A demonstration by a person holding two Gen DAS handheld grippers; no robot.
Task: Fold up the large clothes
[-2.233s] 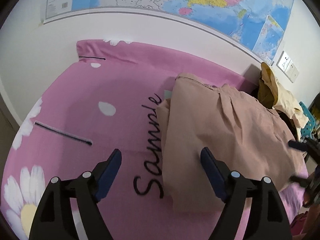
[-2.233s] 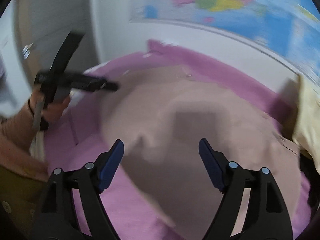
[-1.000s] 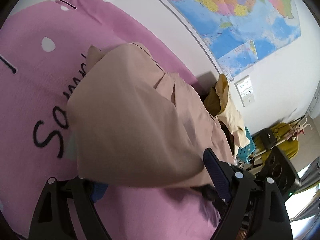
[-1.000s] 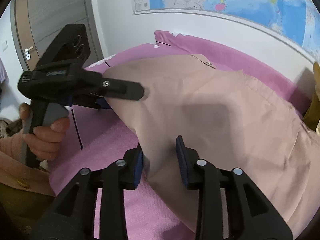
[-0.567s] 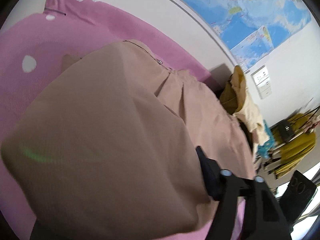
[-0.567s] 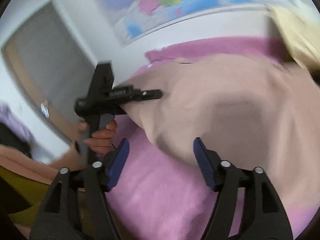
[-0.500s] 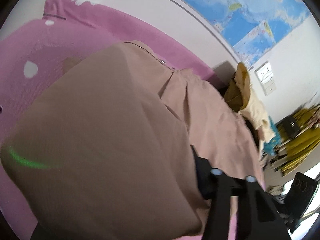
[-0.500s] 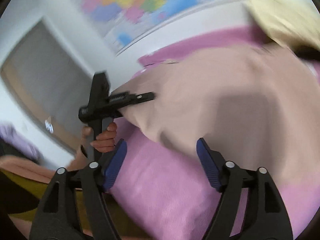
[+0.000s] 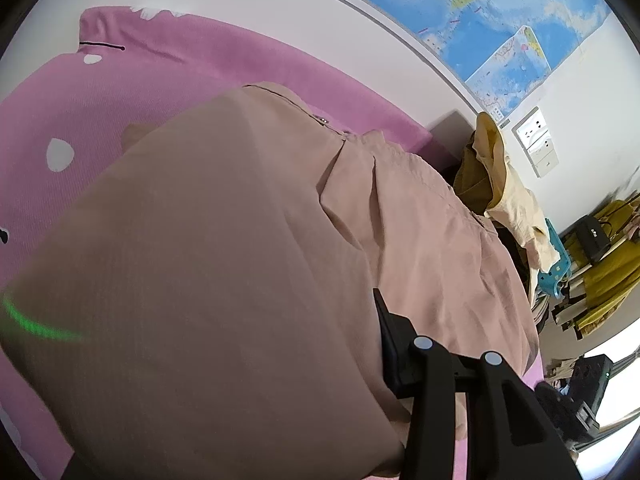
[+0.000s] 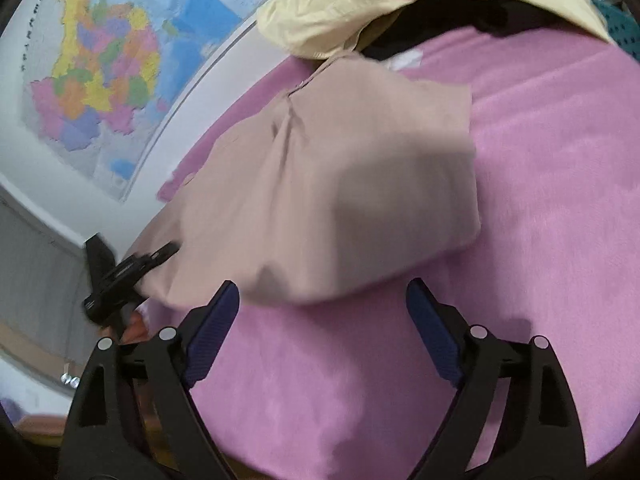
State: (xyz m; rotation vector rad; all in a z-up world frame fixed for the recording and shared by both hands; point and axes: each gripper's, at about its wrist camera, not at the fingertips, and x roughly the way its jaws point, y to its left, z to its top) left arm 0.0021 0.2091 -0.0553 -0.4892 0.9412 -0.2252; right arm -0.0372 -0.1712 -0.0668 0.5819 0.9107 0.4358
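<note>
A large beige garment (image 9: 240, 240) lies on the pink bed sheet (image 9: 60, 100) with one end lifted. In the left wrist view the cloth drapes over my left gripper (image 9: 320, 312); only its right finger (image 9: 394, 344) shows. The right wrist view shows that left gripper (image 10: 164, 252) shut on the edge of the garment (image 10: 340, 184), holding it off the sheet (image 10: 540, 160). My right gripper (image 10: 322, 286) hovers over bare pink sheet just short of the garment's near fold. Its jaws are opening, with nothing between them.
A heap of yellow clothes (image 10: 400, 0) with something dark under it lies at the far end of the bed, against the wall with the map (image 10: 100, 60). A person's hand (image 10: 132, 326) grips the left gripper's handle. More yellow clothes and bags (image 9: 600, 264) stand beyond the bed.
My right gripper let go of the garment's corner, opened wide, rolled and swung away along the bed. My left gripper closed on the garment's edge and now holds still.
</note>
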